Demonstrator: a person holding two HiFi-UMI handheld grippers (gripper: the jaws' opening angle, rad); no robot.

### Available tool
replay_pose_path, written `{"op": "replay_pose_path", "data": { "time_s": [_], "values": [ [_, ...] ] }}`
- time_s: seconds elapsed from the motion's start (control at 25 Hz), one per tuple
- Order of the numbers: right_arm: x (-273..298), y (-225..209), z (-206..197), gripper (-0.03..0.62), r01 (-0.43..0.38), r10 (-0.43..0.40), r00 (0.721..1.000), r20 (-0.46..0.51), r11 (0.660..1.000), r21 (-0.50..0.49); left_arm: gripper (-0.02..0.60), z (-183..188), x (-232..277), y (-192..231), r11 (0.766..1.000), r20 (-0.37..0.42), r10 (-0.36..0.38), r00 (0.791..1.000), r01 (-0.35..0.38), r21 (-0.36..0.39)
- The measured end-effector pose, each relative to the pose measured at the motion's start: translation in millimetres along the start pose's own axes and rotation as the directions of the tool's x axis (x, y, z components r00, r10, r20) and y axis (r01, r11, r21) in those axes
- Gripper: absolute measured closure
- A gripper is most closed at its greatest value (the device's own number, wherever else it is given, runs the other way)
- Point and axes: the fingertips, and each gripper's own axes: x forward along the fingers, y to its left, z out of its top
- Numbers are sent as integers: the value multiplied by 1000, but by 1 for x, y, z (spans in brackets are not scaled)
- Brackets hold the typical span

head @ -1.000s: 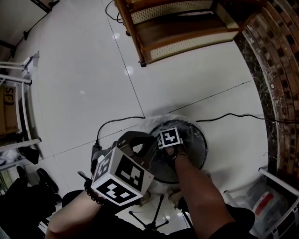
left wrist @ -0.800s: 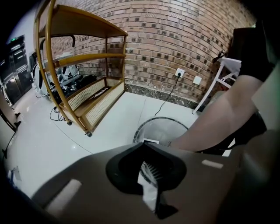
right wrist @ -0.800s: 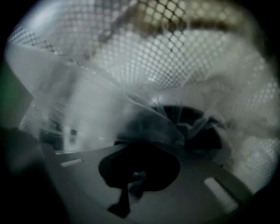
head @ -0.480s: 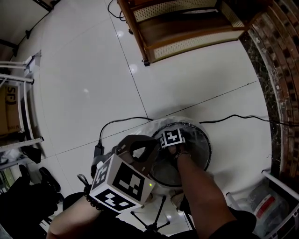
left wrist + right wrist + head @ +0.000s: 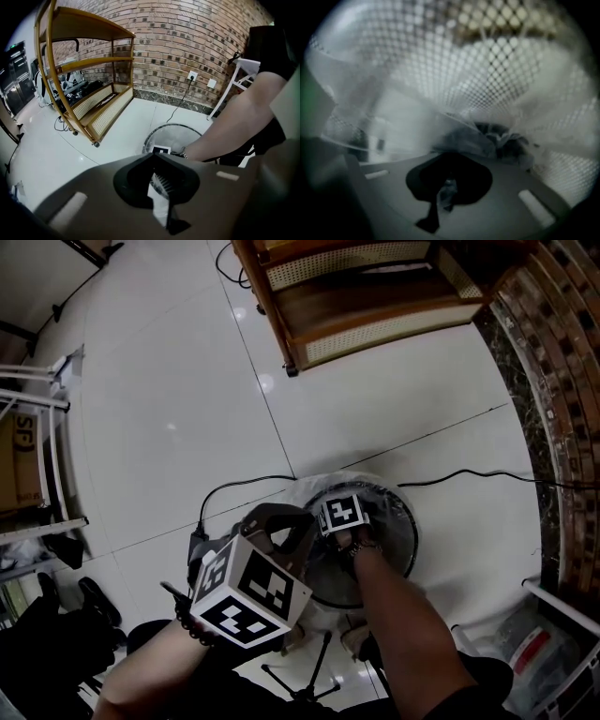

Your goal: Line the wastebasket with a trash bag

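— While looking down at the lower centre of the head view, find the wastebasket: round, dark mesh, standing on the white tile floor. Lined with what?

— With the trash bag. Clear film, draped over the rim at the upper left, lying loosely against the mesh inside and bunched dark toward the bottom.

— Held by what?

— Held twice. Down inside the basket, at the end of a bare forearm: right hand-held gripper, jaws together, pinching a twist of the film. At the rim's left edge, outside the mesh: left hand-held gripper, jaws closed at the tips on a pale strip of the same film.

— And further out?

— Near the basket's upper left, a black cable curving across the tiles. At top centre, well apart, a wooden shelf. Along the right edge, a brick wall.
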Motion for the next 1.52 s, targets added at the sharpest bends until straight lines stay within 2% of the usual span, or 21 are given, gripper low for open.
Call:
{"op": "replay_pose_path", "data": {
  "time_s": [0.12, 0.32, 0.64, 0.8, 1.12, 1.32, 1.52],
  "values": [
    [-22, -29, 21, 592, 176, -163, 982, 96, 973, -148, 578, 5, -2, 1, 1000, 21, 10, 1000, -10, 5],
    [-61, -22, 23, 592, 241, -211, 964, 161, 949, -205, 578, 5, -11, 3, 999, 42, 44, 998, -44, -1],
    [-133, 28, 15, 592, 252, -186, 942, 278, 942, -224, 578, -2, -19, -9, 999, 64, 40, 997, -39, -29],
    [-177, 52, 3, 592, 270, -180, 919, 352, 936, -225, 578, -11, -14, -29, 999, 25, 20, 999, -21, 31],
    [-239, 78, -25, 592, 309, -167, 873, 458, 916, -256, 578, -23, 2, -54, 990, -24, 23, 999, -20, 143],
    [-268, 92, -39, 592, 339, -150, 847, 510, 891, -301, 578, -23, 3, -64, 982, -25, 24, 999, -19, 189],
    [-292, 99, -53, 592, 339, -114, 797, 593, 897, -283, 578, -16, -7, -79, 984, 30, 30, 999, -35, 176]
  ]
}}
